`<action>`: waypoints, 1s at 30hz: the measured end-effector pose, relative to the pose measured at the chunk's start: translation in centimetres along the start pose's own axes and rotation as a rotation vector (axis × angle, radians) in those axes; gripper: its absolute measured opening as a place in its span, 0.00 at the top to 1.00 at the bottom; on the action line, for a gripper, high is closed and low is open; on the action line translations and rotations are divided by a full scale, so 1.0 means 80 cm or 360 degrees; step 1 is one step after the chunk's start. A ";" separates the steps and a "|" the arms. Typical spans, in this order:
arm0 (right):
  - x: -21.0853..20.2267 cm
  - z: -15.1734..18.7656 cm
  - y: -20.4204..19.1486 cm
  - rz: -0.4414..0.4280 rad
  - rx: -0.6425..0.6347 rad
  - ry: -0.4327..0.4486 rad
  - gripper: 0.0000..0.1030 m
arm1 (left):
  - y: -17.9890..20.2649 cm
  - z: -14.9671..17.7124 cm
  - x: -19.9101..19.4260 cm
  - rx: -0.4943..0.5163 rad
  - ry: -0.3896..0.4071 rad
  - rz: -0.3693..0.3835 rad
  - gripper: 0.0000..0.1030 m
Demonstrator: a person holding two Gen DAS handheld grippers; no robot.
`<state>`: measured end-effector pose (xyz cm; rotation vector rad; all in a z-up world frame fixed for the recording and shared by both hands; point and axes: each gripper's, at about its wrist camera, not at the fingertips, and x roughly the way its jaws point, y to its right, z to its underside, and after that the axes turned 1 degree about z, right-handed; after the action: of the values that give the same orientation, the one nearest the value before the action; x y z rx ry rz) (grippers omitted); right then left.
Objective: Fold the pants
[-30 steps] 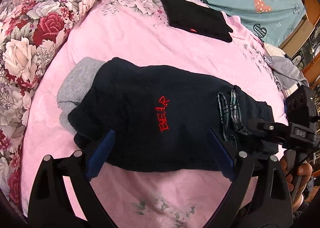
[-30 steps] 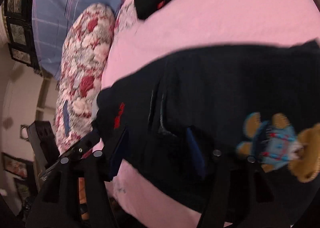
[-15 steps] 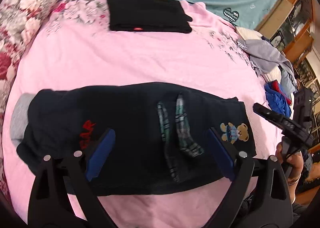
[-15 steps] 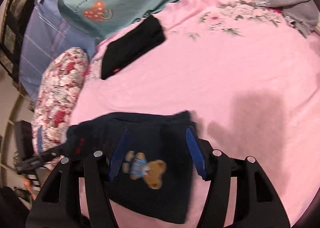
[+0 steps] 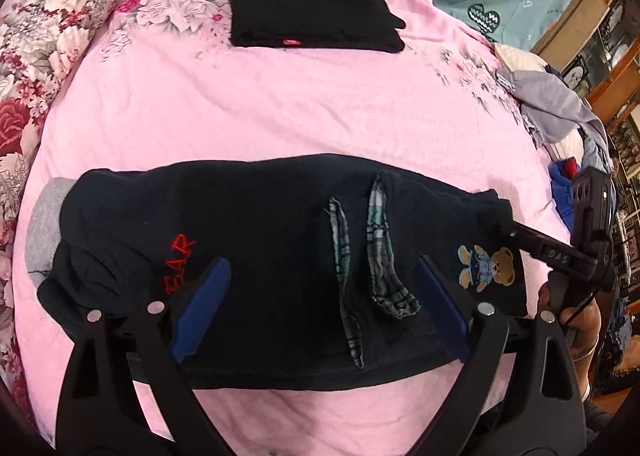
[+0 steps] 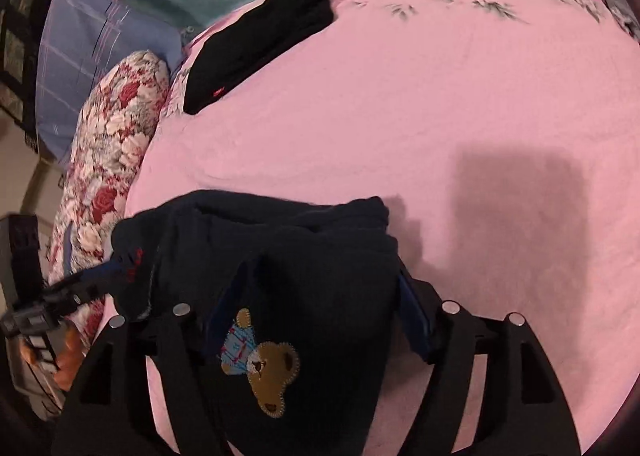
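Fold just laid: pants (image 5: 260, 240) flat on the bed (image 5: 280, 104). Right gripper (image 6: 316, 316) opening around the bear patch (image 6: 264, 364) end, left gripper (image 5: 320, 304) open above the pants. Next: regrip for another fold.

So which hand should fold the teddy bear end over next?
Probably the right. The right gripper already sits over the teddy bear patch at that end of the dark pants, its jaws opening around the cloth. The left gripper hovers over the middle, open.
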<state>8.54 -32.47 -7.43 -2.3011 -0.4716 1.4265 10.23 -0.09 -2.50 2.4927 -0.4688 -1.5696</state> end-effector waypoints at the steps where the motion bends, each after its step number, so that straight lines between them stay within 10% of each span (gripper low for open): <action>1: 0.000 0.001 -0.003 0.0022 -0.0020 0.0013 0.63 | -0.003 -0.001 0.000 -0.0013 -0.0001 -0.0007 0.09; 2: 0.001 0.003 -0.008 0.0070 -0.0057 0.0010 0.78 | -0.006 -0.002 0.000 -0.0020 -0.0003 -0.0007 0.09; 6: -0.036 -0.012 -0.041 0.0003 -0.0239 0.0199 0.80 | -0.019 -0.016 -0.008 -0.0109 0.0013 0.0057 0.09; 12: -0.053 -0.053 -0.046 0.0283 -0.0354 0.0322 0.82 | -0.001 -0.035 0.004 -0.0092 0.0028 0.0083 0.09; 14: -0.027 -0.058 -0.022 0.0315 -0.0302 0.0233 0.76 | 0.012 -0.036 0.023 -0.0059 -0.0032 0.0094 0.09; 16: 0.005 -0.055 -0.004 0.0475 -0.0269 0.0138 0.44 | 0.023 -0.035 0.036 -0.0035 -0.0086 0.0100 0.09; 30: -0.087 -0.010 0.004 0.0315 -0.0163 0.0395 0.42 | 0.113 -0.043 0.066 0.0097 -0.0247 0.0350 0.12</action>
<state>6.35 -36.21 -1.89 -2.6251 -0.2538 1.2004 13.82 -10.51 -2.81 2.2776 -0.7945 -1.6882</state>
